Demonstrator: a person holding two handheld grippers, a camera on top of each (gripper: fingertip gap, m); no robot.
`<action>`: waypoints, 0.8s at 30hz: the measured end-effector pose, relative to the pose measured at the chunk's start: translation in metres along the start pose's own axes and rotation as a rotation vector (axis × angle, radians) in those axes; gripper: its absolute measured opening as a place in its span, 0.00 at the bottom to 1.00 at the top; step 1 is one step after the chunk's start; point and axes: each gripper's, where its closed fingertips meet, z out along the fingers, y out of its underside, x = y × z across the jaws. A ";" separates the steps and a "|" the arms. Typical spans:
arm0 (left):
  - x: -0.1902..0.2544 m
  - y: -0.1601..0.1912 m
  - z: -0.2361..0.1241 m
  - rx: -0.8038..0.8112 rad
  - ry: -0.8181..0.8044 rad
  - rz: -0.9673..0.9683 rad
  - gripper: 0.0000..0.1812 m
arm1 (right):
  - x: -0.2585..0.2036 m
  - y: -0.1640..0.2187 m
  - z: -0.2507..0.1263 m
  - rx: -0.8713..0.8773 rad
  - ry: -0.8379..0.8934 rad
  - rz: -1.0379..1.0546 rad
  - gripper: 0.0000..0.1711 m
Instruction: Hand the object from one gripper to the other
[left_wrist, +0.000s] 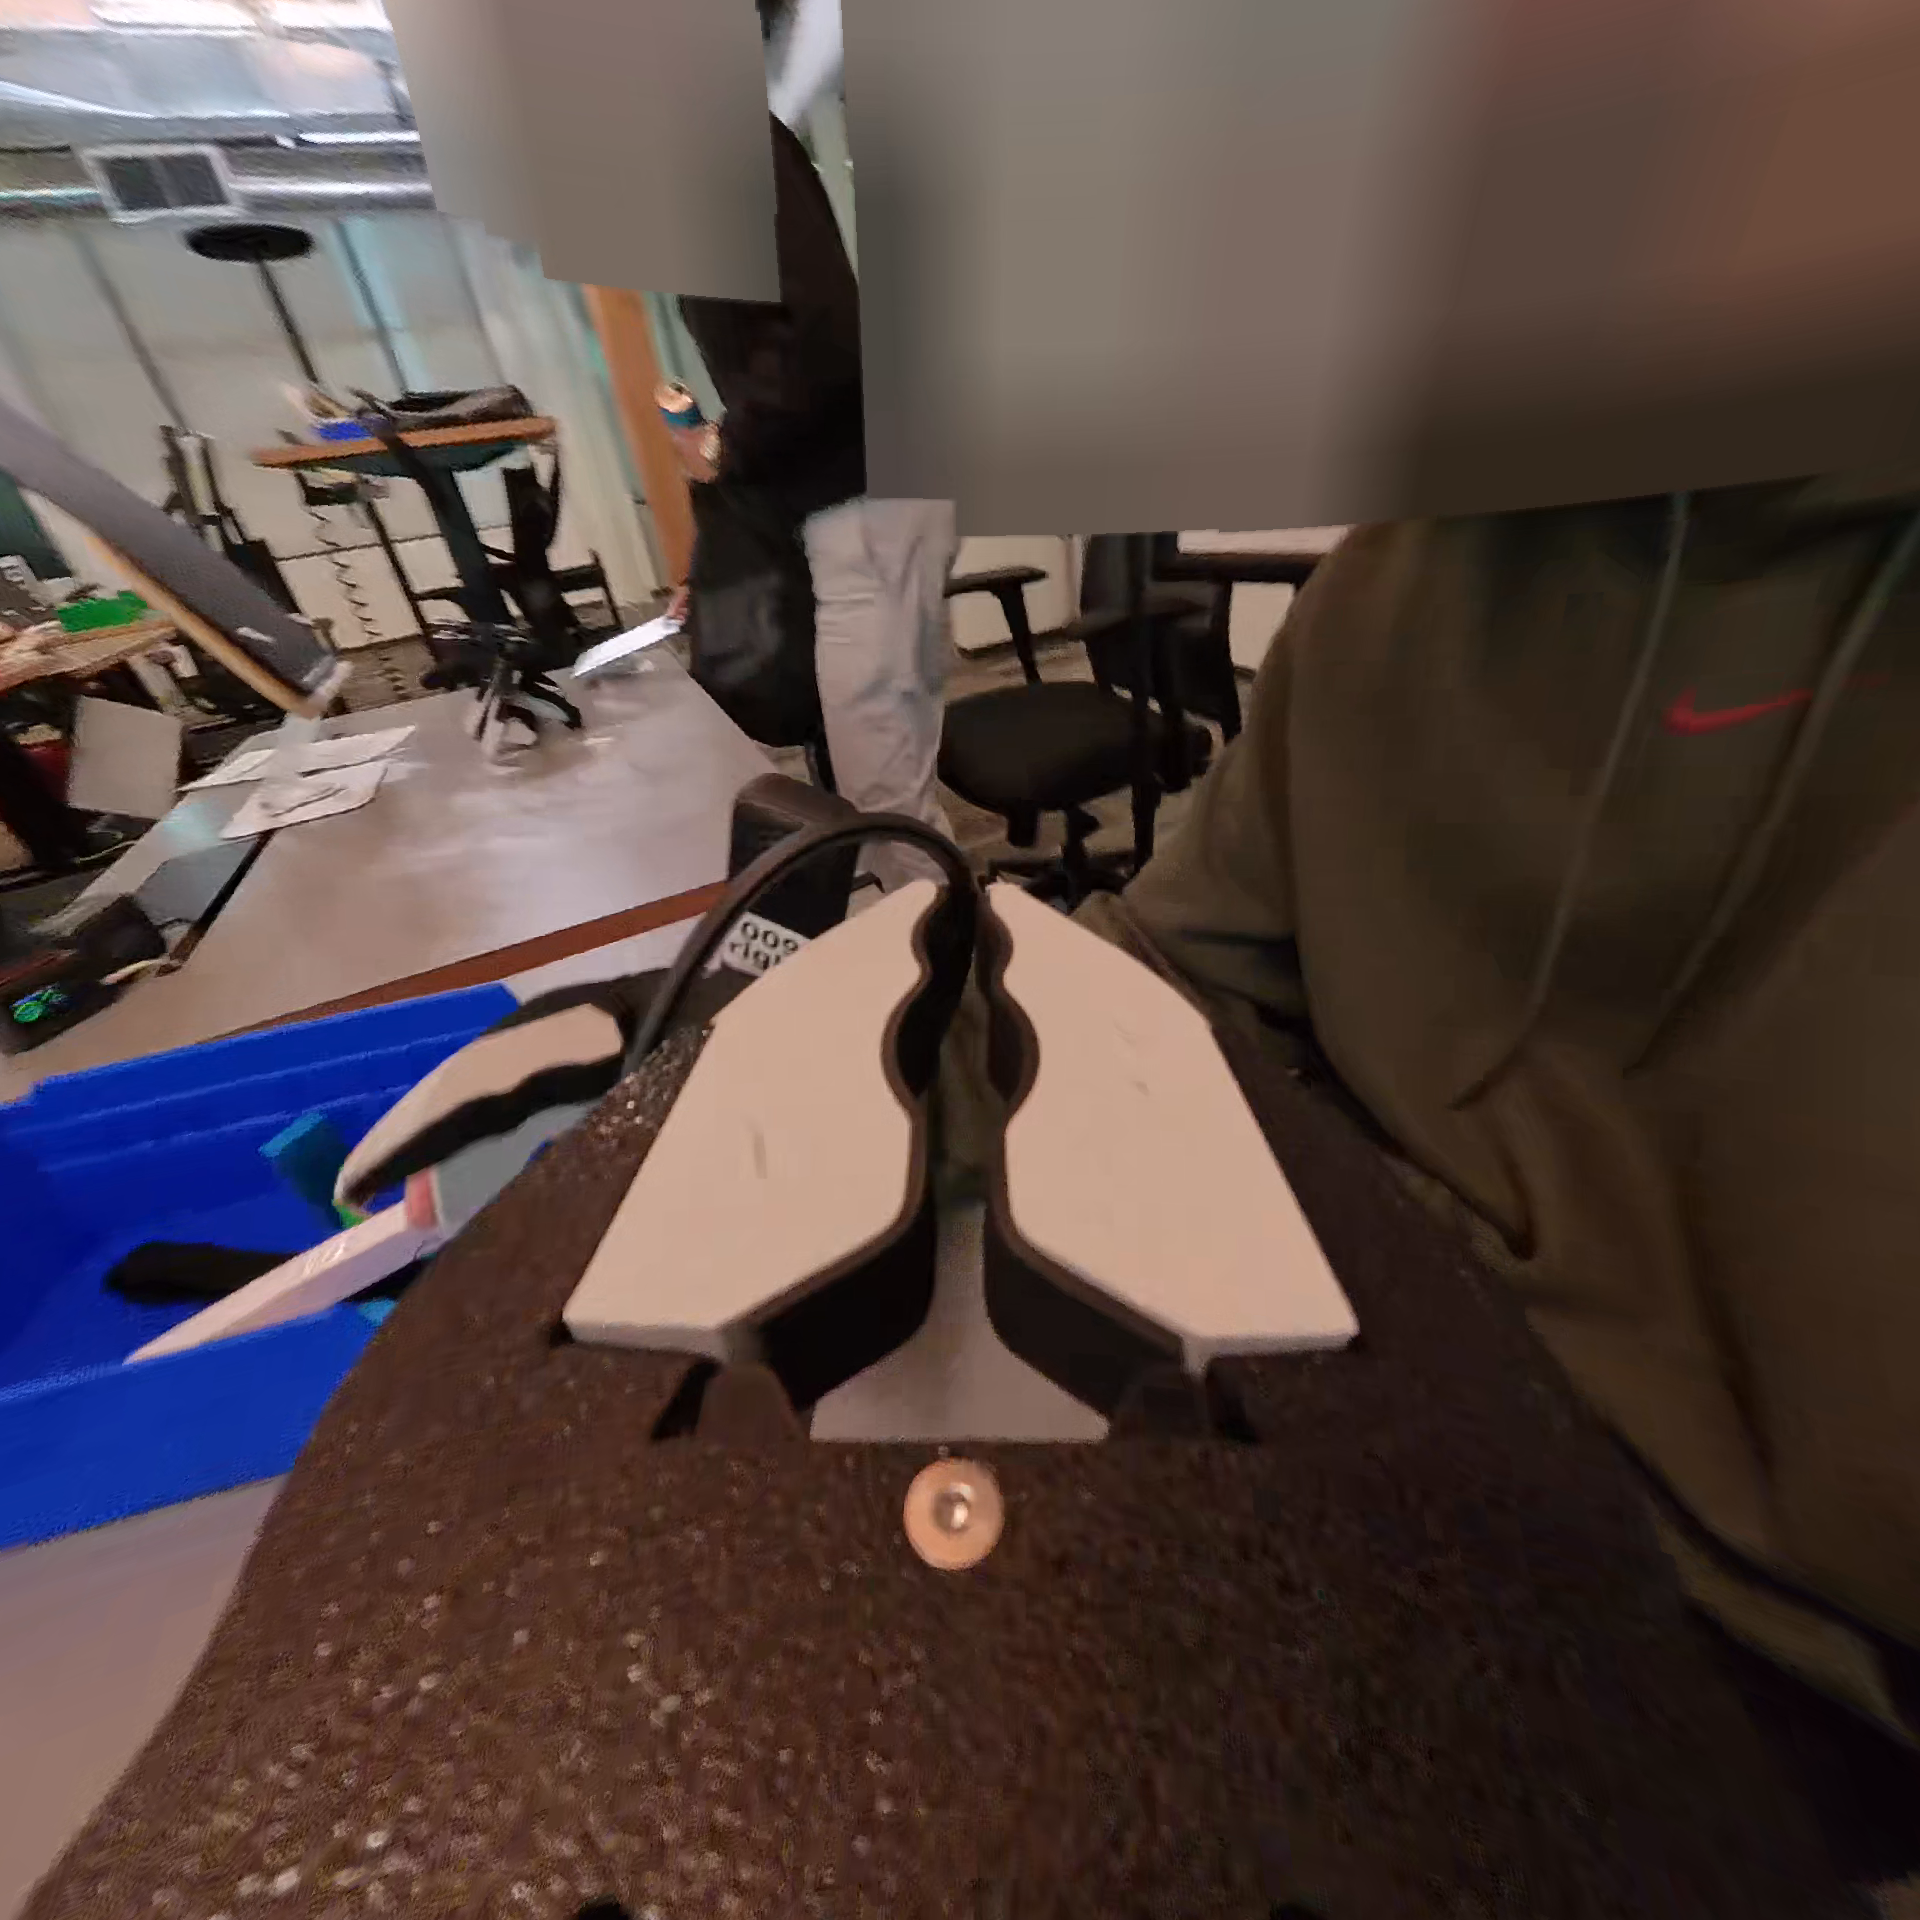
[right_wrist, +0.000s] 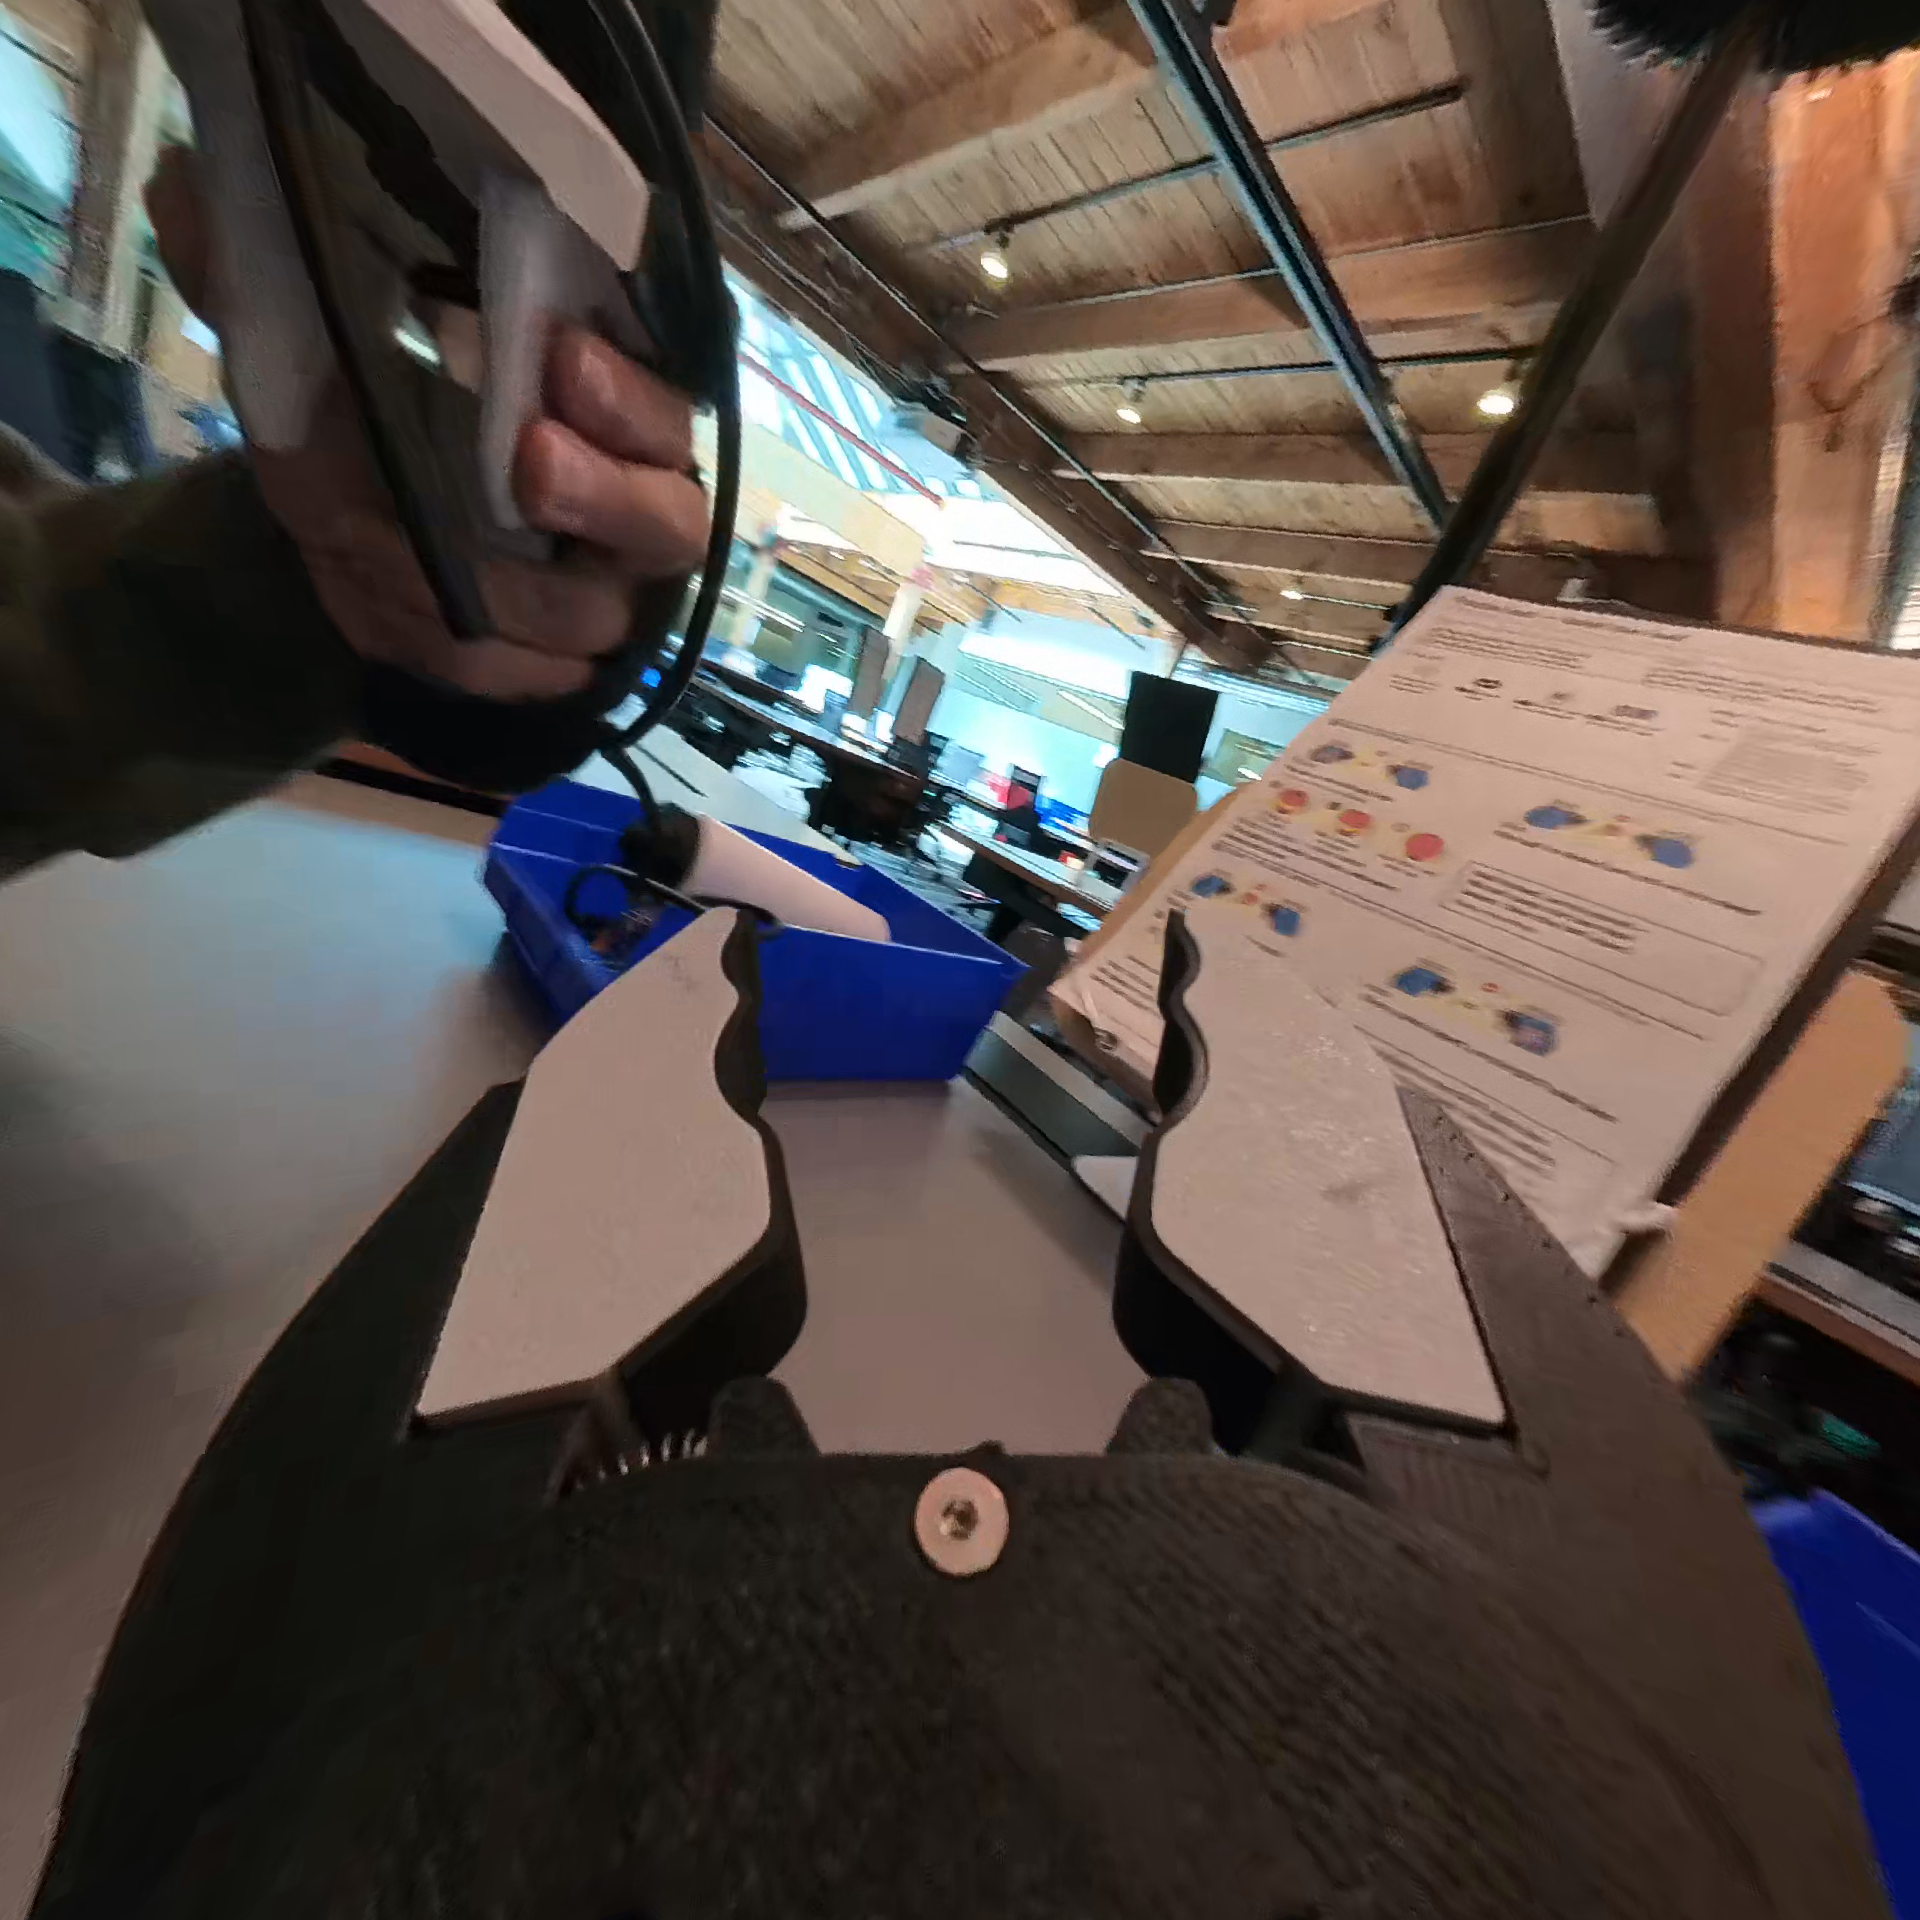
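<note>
**Cable gripped on the left, right gripper spread and waiting**

A black cable (left_wrist: 940, 862) is pinched between the tips of the left gripper (left_wrist: 977, 935), whose fingers are drawn almost together on it; from there it arcs up and over to the left and drops toward the table. In the right wrist view the same cable (right_wrist: 717, 436) is seen hanging in a loop past the hand (right_wrist: 499, 488) that holds the left tool, trailing down to the blue bin (right_wrist: 883, 997) on the grey table (right_wrist: 260, 987). The right gripper (right_wrist: 961, 987) is held with its fingers wide apart and nothing between them; it is also seen low at the left of the left wrist view, over the bin.

The transfer is judged not yet made. For it to be done well, the right gripper would best be brought to a straight, taut stretch of cable just beside the left tips, with the cable laid across the pads rather than along them. The left grip should be kept closed until the right fingers are seen to be fully closed on the cable. Blur leaves it unclear whether the cable's lower end lies in the bin or is caught there, so slack should be checked before any pull.
</note>
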 end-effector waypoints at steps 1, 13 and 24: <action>0.002 0.000 0.009 -0.010 0.029 0.012 0.02 | -0.006 -0.003 0.002 0.019 -0.036 0.031 0.43; -0.032 -0.097 0.026 -0.004 -0.016 0.038 0.02 | 0.007 0.008 -0.002 -0.010 0.010 0.072 0.42; -0.038 -0.149 0.013 -0.029 -0.142 0.067 0.02 | 0.001 -0.012 -0.009 0.097 -0.094 0.205 0.42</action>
